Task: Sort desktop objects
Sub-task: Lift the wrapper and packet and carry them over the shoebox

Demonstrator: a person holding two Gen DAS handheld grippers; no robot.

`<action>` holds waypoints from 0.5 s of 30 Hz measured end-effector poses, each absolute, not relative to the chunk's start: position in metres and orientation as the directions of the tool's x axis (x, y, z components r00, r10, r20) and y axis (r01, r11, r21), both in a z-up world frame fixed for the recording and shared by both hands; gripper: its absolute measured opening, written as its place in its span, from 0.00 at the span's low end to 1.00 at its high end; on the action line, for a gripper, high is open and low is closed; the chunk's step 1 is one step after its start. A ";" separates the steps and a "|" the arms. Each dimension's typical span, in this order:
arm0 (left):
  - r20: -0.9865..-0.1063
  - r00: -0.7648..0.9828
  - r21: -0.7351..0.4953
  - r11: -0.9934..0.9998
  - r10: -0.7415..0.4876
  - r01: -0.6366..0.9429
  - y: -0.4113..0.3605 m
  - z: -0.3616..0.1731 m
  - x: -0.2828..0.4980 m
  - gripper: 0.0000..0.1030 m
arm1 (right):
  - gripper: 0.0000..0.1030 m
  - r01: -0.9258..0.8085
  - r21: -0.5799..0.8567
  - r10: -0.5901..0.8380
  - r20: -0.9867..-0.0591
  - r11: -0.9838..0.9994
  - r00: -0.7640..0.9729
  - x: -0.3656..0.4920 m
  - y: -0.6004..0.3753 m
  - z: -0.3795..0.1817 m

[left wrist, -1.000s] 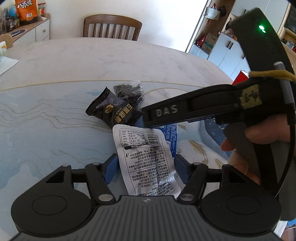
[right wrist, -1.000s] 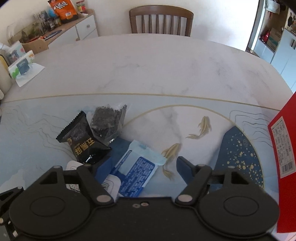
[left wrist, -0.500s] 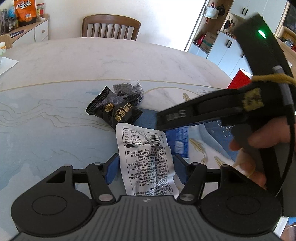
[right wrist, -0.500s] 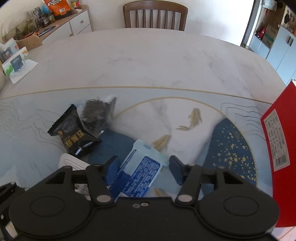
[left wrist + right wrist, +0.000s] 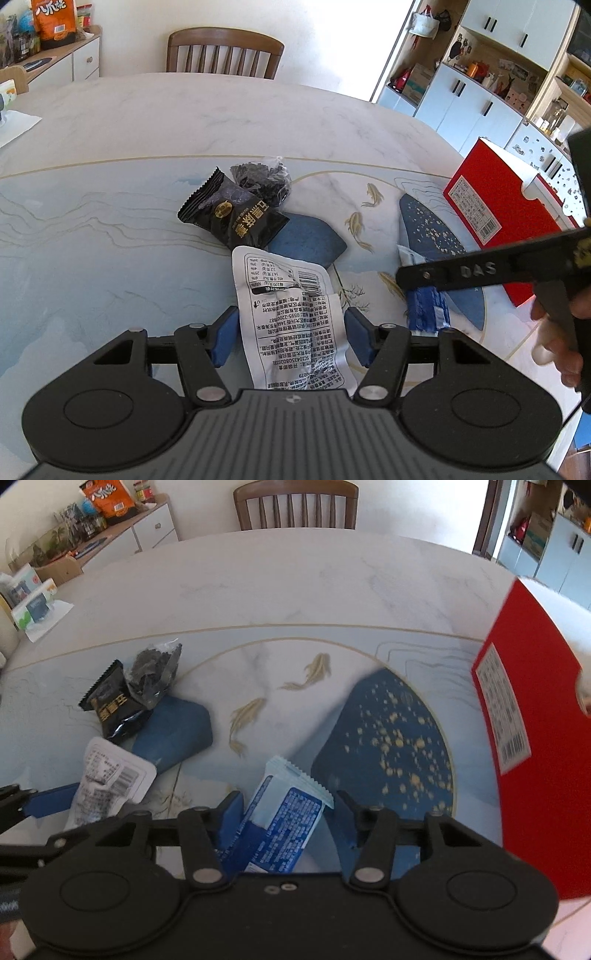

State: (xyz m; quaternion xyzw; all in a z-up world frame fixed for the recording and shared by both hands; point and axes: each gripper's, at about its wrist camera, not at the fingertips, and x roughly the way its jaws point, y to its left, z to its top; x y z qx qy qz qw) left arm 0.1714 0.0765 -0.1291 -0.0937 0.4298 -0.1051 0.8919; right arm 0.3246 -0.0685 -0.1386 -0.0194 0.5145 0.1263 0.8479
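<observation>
Left gripper [image 5: 290,338] is lying low over the table [image 5: 110,236], its blue fingers [image 5: 223,339] standing apart on either side of the white packet [image 5: 291,317]; the packet is lying printed side up between them, and contact with either pad cannot be confirmed, so the claw is reading as released. Right gripper [image 5: 286,818] is straddling the blue-and-white packet [image 5: 284,823], its fingers [image 5: 231,818] likewise spread with a visible gap on the right side; whether the left pad is touching the wrapper cannot be told. In the left wrist view the same blue-and-white packet [image 5: 424,308] is lying to the right of the white one, partly under the right gripper's black arm [image 5: 480,273]. Beyond the white packet, the black snack packet [image 5: 232,218] is overlapping the clear bag of dark pieces [image 5: 264,179], the two touching. The red box [image 5: 491,218] is standing at the table's right edge, well apart from the black packet. A wooden chair [image 5: 221,53] is standing at the far side of the table.
</observation>
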 end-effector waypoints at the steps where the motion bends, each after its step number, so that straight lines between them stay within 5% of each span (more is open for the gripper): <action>1: -0.747 0.608 -0.257 0.960 -0.268 0.106 0.076 -0.129 0.170 0.59 | 0.49 -0.237 0.095 0.195 -0.874 0.967 0.444 0.322 -0.070 -0.138; 15: -0.739 0.617 -0.245 0.961 -0.272 0.130 0.062 -0.113 0.155 0.59 | 0.49 -0.257 0.106 0.226 -0.835 0.961 0.501 0.284 -0.089 -0.113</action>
